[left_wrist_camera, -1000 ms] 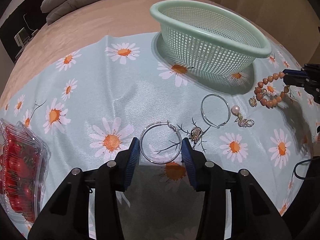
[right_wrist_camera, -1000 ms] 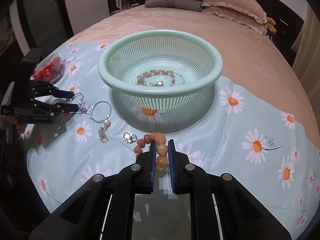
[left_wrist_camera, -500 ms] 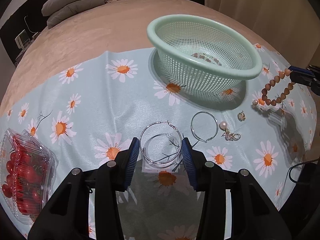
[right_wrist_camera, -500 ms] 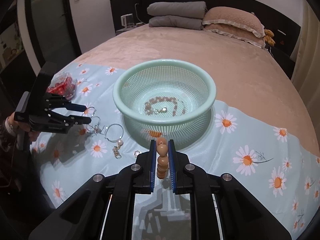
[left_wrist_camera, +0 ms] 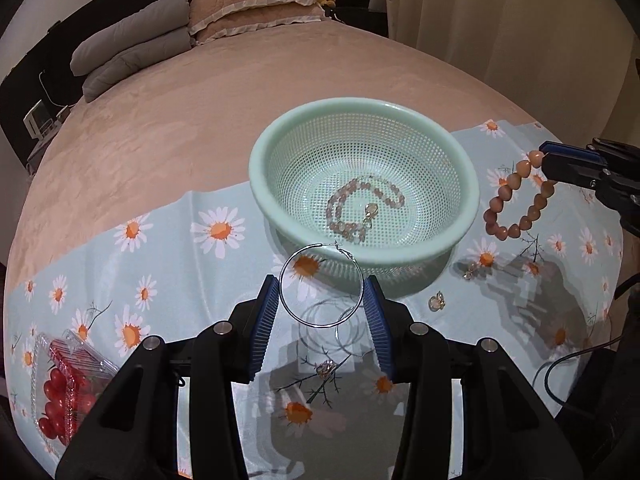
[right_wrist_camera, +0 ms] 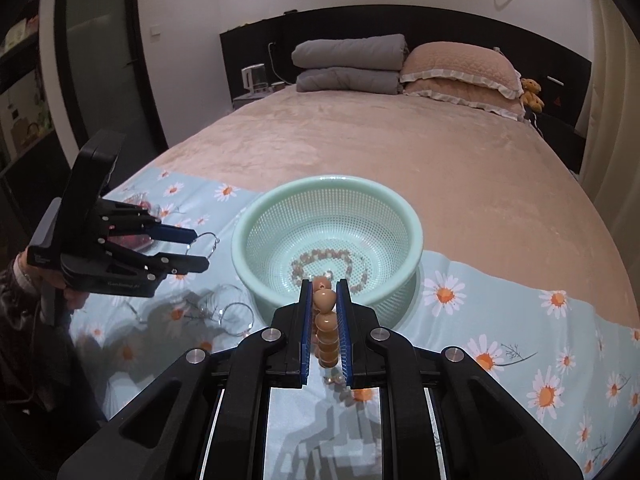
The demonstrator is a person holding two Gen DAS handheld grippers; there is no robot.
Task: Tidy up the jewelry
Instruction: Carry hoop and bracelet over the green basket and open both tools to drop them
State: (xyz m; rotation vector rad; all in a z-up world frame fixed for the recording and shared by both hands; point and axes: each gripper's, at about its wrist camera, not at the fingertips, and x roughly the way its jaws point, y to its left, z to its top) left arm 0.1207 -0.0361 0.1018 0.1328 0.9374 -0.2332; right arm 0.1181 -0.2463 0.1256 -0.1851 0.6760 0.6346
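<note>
My left gripper (left_wrist_camera: 320,285) is shut on a large silver hoop earring (left_wrist_camera: 281,288), held in the air just in front of the mint green basket (left_wrist_camera: 256,172). From the right wrist view, the left gripper (right_wrist_camera: 202,249) and its hoop earring (right_wrist_camera: 207,236) hang left of the basket (right_wrist_camera: 240,240). My right gripper (right_wrist_camera: 323,285) is shut on an orange heart-bead bracelet (right_wrist_camera: 323,300), which dangles at the basket's right (left_wrist_camera: 516,200). A pinkish bead bracelet (left_wrist_camera: 360,204) lies inside the basket.
A second hoop (left_wrist_camera: 351,330) and small earrings (left_wrist_camera: 436,302) (left_wrist_camera: 326,368) lie on the daisy cloth (left_wrist_camera: 160,264). A clear box of cherry tomatoes (left_wrist_camera: 60,396) sits at the cloth's left. Pillows and a folded blanket (right_wrist_camera: 348,66) are at the bed's far end.
Both grippers have risen. The left one lifted the hoop off the cloth toward the basket. The right one lifted the orange bracelet clear of the cloth.
</note>
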